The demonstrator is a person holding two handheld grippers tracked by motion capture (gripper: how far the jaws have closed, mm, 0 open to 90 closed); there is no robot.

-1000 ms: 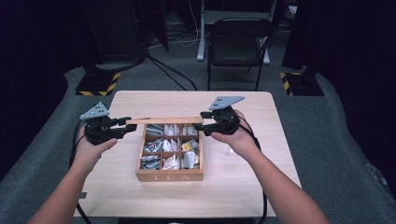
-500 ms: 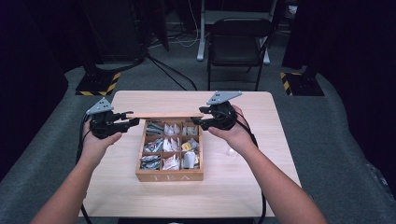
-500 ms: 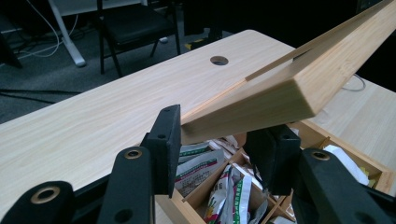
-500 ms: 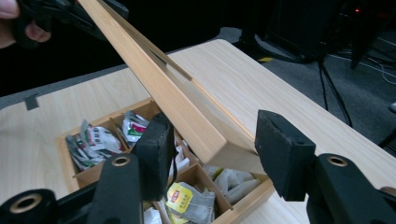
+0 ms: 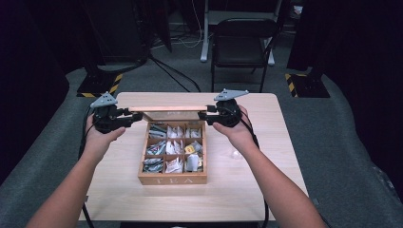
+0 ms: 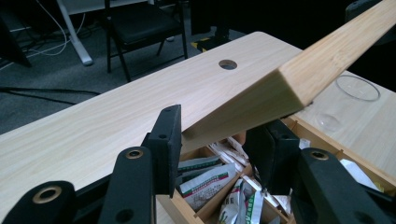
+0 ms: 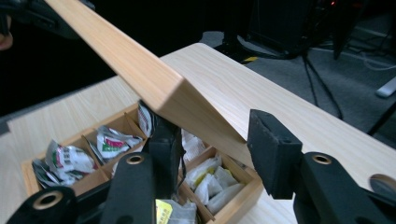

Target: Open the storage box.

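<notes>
Wooden lid (image 5: 168, 109) is raised over the back edge of the tea box (image 5: 173, 179), one gripper at each end. Left gripper (image 6: 215, 140) clamps its corner; right gripper (image 7: 219, 144) has just been closing, one pad apparently clear. Risk: smooth, hard-edged bamboo slips and drops onto crinkled foil tea sachets (image 5: 175, 164).

The word "TEA" stands in capital letters on the front wall of the wooden box (image 5: 173, 180), which faces the near edge of the worktop (image 5: 247, 190). The sachets (image 5: 173, 164) in its compartments carry print, but it is too small and blurred to read.
</notes>
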